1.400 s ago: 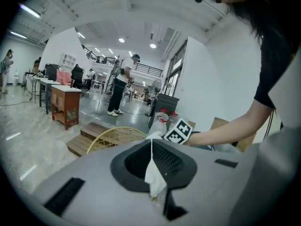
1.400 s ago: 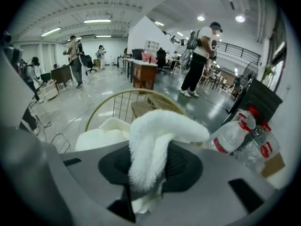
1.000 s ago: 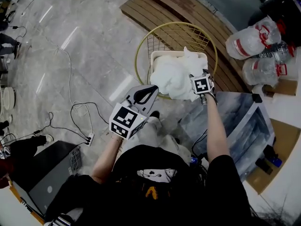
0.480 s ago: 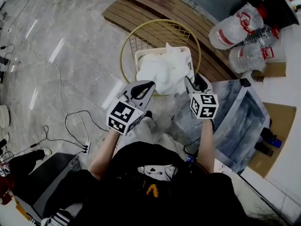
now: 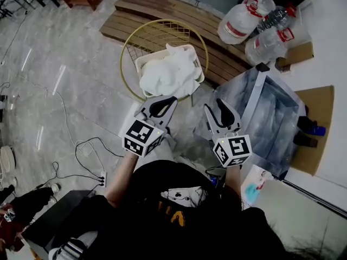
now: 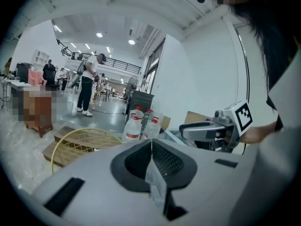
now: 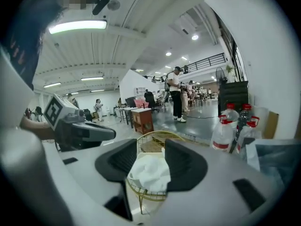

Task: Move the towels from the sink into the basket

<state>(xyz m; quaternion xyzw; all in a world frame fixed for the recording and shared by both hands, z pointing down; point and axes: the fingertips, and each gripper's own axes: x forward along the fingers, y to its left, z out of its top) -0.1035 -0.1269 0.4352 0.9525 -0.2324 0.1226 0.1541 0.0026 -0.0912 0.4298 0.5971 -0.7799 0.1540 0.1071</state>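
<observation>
Currently the towels sit piled in the gold wire basket, apart from both grippers. Left gripper fingers pressed together, nothing held. Right gripper fingers partly apart, just been closing, nothing between them, near the sink.

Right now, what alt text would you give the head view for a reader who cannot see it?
Seen from above, a person holds two grippers over their lap, neither holding anything: the left gripper with fingers together, the right gripper with fingers apart, having just been closing. Ahead, white towels are piled in the yellow wire basket; the grey sink lies at right.
</observation>
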